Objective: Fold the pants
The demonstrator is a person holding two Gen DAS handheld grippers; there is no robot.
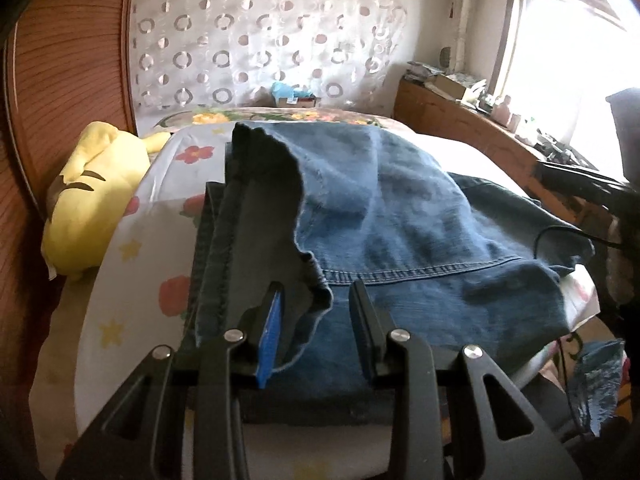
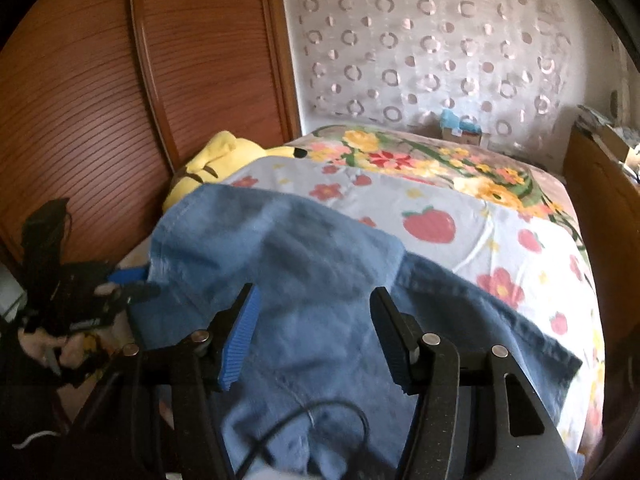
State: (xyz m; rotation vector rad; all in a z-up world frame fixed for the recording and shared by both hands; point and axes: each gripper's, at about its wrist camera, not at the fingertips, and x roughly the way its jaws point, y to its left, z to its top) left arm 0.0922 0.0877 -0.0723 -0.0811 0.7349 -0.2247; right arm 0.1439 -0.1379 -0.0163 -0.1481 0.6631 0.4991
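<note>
Blue denim pants [image 1: 400, 224] lie on the bed, a lighter layer folded over a darker one, with a wavy hem edge [image 1: 296, 200] on top. My left gripper [image 1: 318, 292] is open, its jaws astride the hem edge near the front of the pants. In the right wrist view the pants [image 2: 304, 280] spread across the near bed, slightly blurred. My right gripper [image 2: 316, 300] is open above the denim, holding nothing. The left gripper also shows in the right wrist view [image 2: 128, 284] at the pants' left edge.
The bed has a floral sheet [image 2: 460, 208]. A yellow plush toy [image 1: 96, 184] lies at the left by a wooden wardrobe [image 2: 120, 100]. A wooden sideboard [image 1: 460, 120] with clutter runs along the right under a window. A black cable [image 2: 304, 420] crosses the near denim.
</note>
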